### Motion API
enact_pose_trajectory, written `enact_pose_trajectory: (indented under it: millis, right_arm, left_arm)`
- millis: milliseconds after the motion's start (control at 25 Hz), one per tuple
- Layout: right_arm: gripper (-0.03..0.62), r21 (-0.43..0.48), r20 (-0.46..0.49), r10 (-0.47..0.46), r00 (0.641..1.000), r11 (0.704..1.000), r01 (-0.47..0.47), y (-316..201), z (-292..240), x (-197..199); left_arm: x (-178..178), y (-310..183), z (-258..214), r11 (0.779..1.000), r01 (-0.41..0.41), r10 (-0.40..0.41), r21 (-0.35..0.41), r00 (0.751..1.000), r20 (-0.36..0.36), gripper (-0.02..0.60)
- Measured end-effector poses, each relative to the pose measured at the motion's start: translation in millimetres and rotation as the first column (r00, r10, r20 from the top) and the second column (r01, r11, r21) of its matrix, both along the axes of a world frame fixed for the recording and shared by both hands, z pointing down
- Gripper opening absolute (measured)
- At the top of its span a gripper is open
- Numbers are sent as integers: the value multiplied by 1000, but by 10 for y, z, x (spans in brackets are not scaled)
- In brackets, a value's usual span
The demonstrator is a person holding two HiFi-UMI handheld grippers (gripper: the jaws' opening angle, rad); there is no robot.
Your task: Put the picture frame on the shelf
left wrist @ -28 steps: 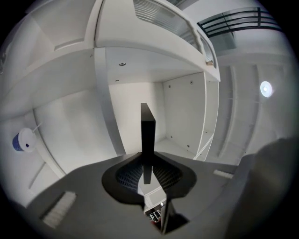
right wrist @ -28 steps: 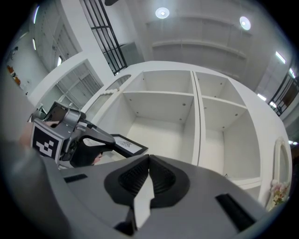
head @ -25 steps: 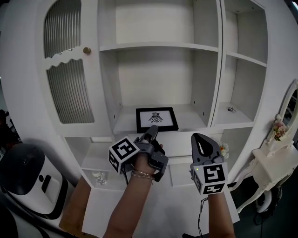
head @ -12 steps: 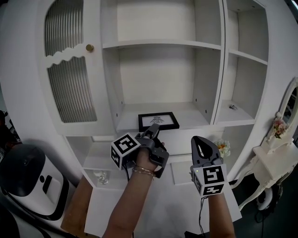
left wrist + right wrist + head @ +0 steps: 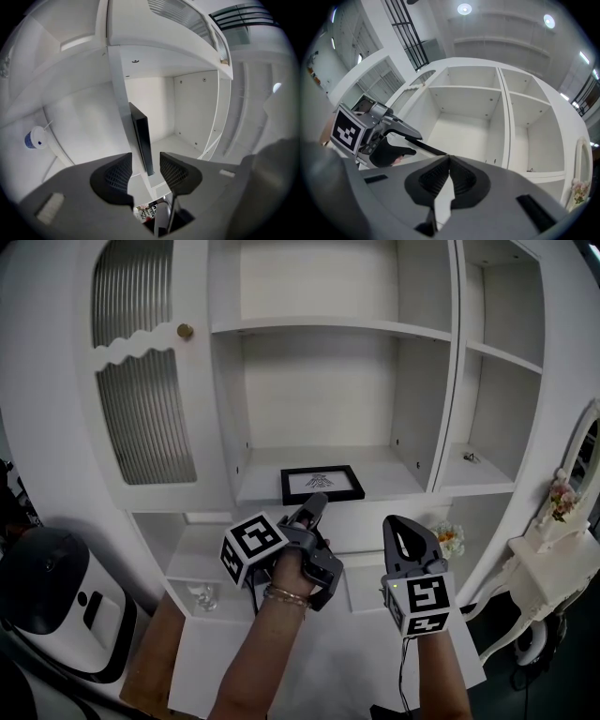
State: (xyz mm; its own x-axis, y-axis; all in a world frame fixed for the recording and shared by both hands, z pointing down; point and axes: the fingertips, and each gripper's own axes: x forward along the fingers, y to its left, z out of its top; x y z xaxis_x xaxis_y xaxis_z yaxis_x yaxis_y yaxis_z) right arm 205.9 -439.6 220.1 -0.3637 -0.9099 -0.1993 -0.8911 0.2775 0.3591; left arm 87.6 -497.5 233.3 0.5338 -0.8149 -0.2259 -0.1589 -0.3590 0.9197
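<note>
The black picture frame [image 5: 322, 484] with a white print lies flat on the middle shelf [image 5: 262, 486] of the white cabinet. My left gripper [image 5: 316, 506] is at the frame's front edge, rolled on its side. Its jaws are opening. In the left gripper view the frame's dark edge [image 5: 142, 138] stands between the left gripper's [image 5: 145, 161] pads without touching either. My right gripper [image 5: 401, 535] hovers to the right, below the shelf, shut and empty. In the right gripper view its jaws [image 5: 449, 159] meet at the tips, and the frame's edge [image 5: 431, 149] shows beyond.
A ribbed glass door [image 5: 141, 381] with a brass knob [image 5: 186, 331] is on the cabinet's left. A small object [image 5: 466, 457] lies on the right shelf. Flowers [image 5: 450, 540] sit by my right gripper. A white-and-black appliance [image 5: 56, 601] stands low left, an ornate white table [image 5: 553, 559] at right.
The left gripper's jaws have spread off the frame's front edge. The frame stays lying on the middle shelf. The right gripper has barely moved.
</note>
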Motion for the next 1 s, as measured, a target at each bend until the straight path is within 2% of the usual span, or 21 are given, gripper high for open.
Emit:
enact_pose_trajectory:
  millis: [120, 400, 680, 880, 1000]
  right_arm:
    - [8, 0, -6, -6, 1000, 1000, 6, -7, 38, -32]
    - [8, -11, -1, -1, 1000, 1000, 1, -47, 85, -38]
    - [8, -31, 9, 8, 1000, 999, -8, -83, 169, -47]
    - [8, -38, 7, 12, 1000, 999, -12, -81, 178, -60]
    - [8, -33, 8, 14, 1000, 999, -14, -56, 159, -64]
  left_arm:
    - [-16, -51, 101, 999, 5, -5, -39, 1000, -2, 166]
    - [-57, -226, 118, 999, 31, -31, -43, 1000, 4, 166]
    - [-84, -420, 122, 997, 67, -65, -40, 997, 44, 169]
    - [-82, -441, 133, 997, 77, -75, -33, 996, 47, 172]
    - [-86, -373, 159, 996, 87, -87, -2, 992, 89, 172]
